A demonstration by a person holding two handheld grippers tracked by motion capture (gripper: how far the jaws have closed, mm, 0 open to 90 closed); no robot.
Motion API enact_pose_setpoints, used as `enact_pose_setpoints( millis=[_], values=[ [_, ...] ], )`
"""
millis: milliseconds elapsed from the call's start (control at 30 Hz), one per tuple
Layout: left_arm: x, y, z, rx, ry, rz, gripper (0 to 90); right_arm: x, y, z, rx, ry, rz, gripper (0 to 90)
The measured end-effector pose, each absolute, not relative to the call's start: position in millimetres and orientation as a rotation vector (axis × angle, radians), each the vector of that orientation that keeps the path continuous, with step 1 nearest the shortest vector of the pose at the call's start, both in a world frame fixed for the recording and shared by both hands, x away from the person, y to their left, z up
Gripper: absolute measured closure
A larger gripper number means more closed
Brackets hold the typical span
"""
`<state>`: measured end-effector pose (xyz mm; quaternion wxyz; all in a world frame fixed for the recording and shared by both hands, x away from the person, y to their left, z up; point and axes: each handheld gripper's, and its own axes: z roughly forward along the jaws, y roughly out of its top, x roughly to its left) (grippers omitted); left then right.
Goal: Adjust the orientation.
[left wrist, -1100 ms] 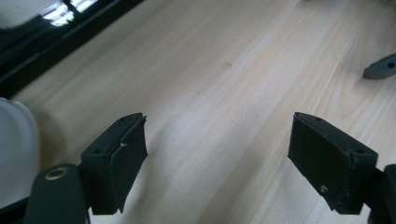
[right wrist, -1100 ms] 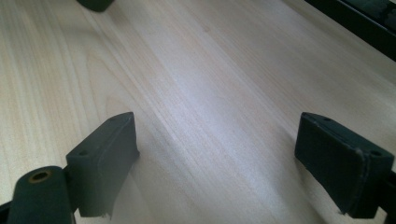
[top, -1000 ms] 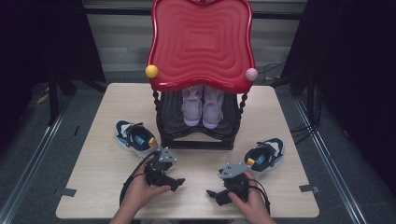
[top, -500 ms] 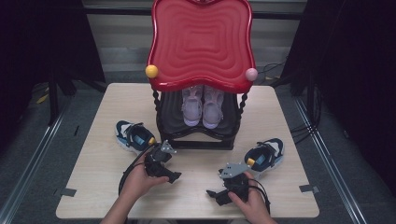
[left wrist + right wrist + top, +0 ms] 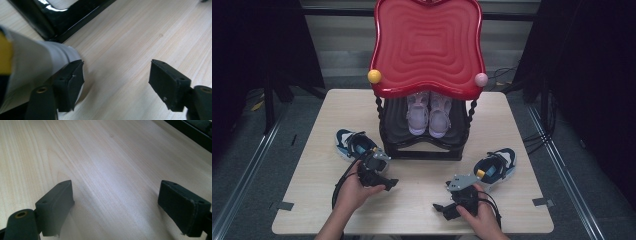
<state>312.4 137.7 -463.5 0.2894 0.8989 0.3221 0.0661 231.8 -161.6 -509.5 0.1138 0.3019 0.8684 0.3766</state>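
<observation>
A blue, white and yellow sneaker (image 5: 353, 144) lies left of the black shoe rack (image 5: 422, 150). My left gripper (image 5: 373, 165) is right beside it. In the left gripper view the sneaker's white end (image 5: 37, 62) sits just outside the left pad (image 5: 71, 85), and bare table lies between the jaws. The left gripper (image 5: 116, 75) is open, and its jaws have just been closing with nothing between them. The matching sneaker (image 5: 496, 168) lies at the right. My right gripper (image 5: 460, 189) rests low near the front edge, open (image 5: 115, 202) over bare wood.
The rack carries a red wavy top (image 5: 427, 45) with a yellow knob (image 5: 374, 76) and a pink knob (image 5: 481, 79). A pair of pale lilac shoes (image 5: 428, 114) stands on its lower shelf. The rack's black base (image 5: 65, 22) is close ahead of the left gripper.
My left gripper has moved away from the person and leftward, up to the left sneaker, and its jaws look narrower. The right gripper has stayed where it was.
</observation>
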Motion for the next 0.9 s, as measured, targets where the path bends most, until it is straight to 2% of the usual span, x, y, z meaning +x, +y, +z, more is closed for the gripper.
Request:
enact_pose_setpoints(
  millis=[200, 300, 400, 733, 900],
  values=[
    [310.3, 151.9, -462.2, 2.357, 0.905, 0.181, 34.8, 231.8, -161.6, -509.5, 0.886, 2.546, 1.104, 12.4],
    [308.1, 157.7, -463.1, 2.357, 0.921, 0.176, 34.2, 231.8, -161.6, -509.5, 0.886, 2.547, 1.104, 12.4],
    [303.8, 159.4, -463.8, 2.377, 0.921, 0.176, 29.8, 231.8, -161.6, -509.6, 0.886, 2.546, 1.105, 12.4],
    [300.4, 170.8, -448.0, 2.402, 0.937, 0.164, 28.6, 231.9, -161.6, -509.6, 0.883, 2.546, 1.105, 12.4],
    [303.7, 181.0, -434.1, 2.383, 0.962, 0.211, 28.3, 231.8, -161.6, -509.5, 0.885, 2.547, 1.105, 12.4]
  ],
)
